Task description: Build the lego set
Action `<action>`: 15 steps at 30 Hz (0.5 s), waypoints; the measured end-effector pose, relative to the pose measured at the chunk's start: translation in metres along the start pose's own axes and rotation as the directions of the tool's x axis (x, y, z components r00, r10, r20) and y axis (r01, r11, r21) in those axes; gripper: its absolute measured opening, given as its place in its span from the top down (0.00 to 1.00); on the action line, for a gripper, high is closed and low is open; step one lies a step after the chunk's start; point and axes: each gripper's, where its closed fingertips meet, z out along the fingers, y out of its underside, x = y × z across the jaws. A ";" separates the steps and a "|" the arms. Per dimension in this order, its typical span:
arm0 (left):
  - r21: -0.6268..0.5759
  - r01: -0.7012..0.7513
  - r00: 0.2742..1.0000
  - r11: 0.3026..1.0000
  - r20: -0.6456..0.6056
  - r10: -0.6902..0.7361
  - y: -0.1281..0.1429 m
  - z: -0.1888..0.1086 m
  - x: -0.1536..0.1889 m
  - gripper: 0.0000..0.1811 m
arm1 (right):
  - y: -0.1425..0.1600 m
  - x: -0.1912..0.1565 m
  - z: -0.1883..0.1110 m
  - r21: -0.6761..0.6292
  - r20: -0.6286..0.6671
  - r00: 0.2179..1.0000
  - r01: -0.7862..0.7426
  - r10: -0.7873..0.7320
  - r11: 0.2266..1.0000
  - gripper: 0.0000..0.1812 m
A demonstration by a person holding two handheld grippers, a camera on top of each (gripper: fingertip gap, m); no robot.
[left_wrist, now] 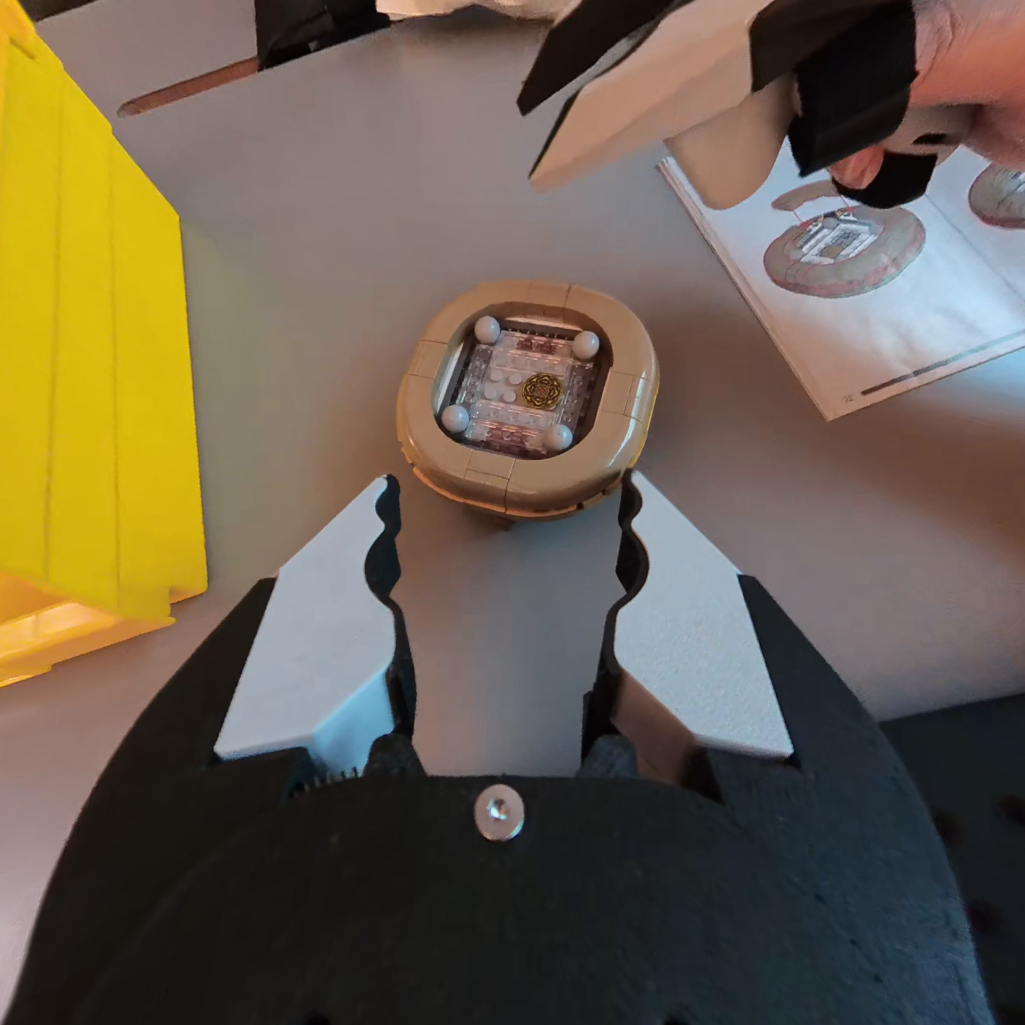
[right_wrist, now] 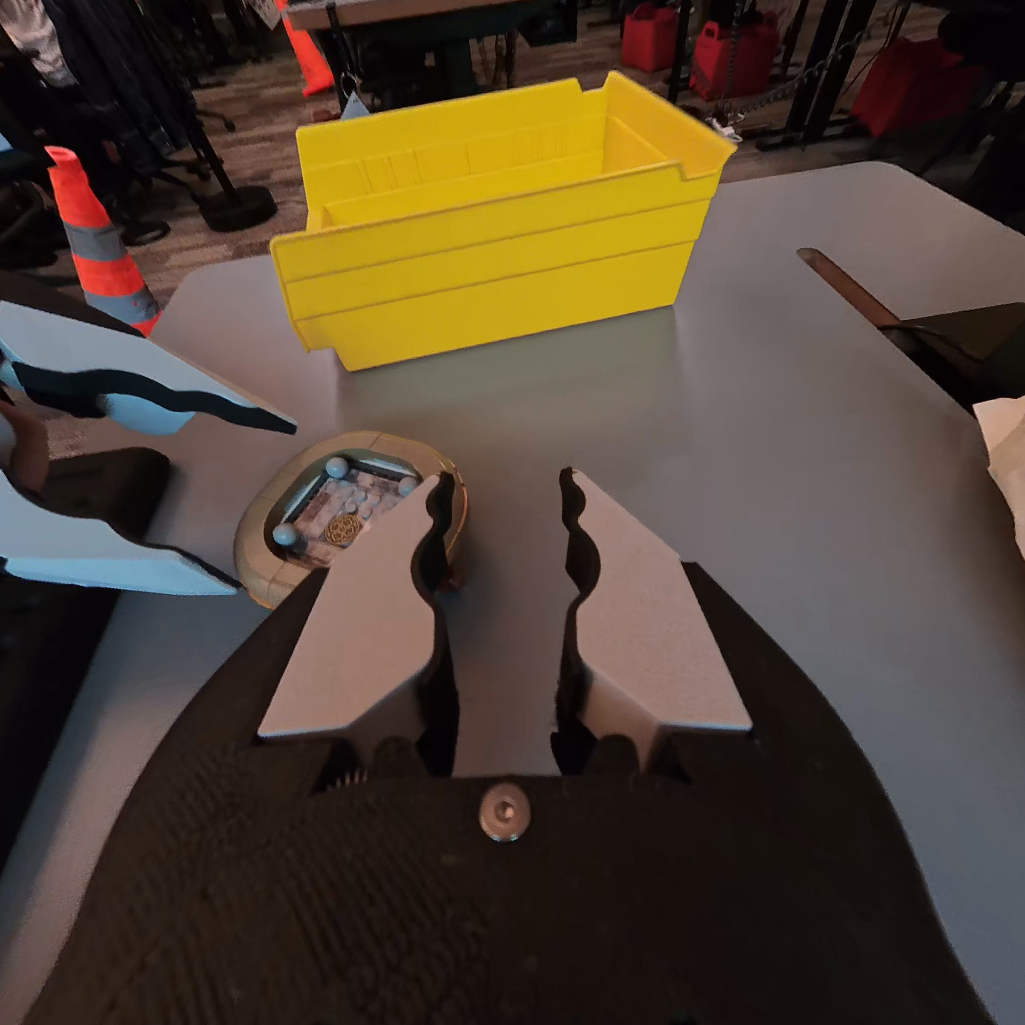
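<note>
A round tan lego model (left_wrist: 527,391) stands on the grey table (left_wrist: 344,233). It has a clear studded middle, grey balls at its corners and a round gold-patterned tile. My left gripper (left_wrist: 510,485) is open and empty, just short of the model's near edge. My right gripper (right_wrist: 502,480) is open and empty. The model (right_wrist: 277,546) lies to its left, partly hidden behind its left finger. The right gripper also shows in the left wrist view (left_wrist: 560,138) at the top right, held by a hand. The left gripper shows at the left of the right wrist view (right_wrist: 260,505).
A yellow bin (right_wrist: 499,238) stands at the table's far side and fills the left of the left wrist view (left_wrist: 83,360). An open instruction booklet (left_wrist: 887,299) lies right of the model. White paper (right_wrist: 1006,471) lies at the right edge. An orange cone (right_wrist: 94,238) stands on the floor beyond.
</note>
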 end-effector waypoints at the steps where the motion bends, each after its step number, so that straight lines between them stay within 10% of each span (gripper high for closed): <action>1: 0.001 -0.006 1.000 1.000 -0.002 0.006 0.000 0.001 0.002 0.57 | 0.003 0.000 0.001 -0.016 -0.005 1.000 0.011 -0.011 1.000 0.78; 15: -0.030 -0.092 0.993 0.995 0.066 0.093 0.006 0.007 0.003 0.59 | 0.016 0.001 0.005 -0.059 -0.010 0.999 0.030 -0.031 0.998 0.78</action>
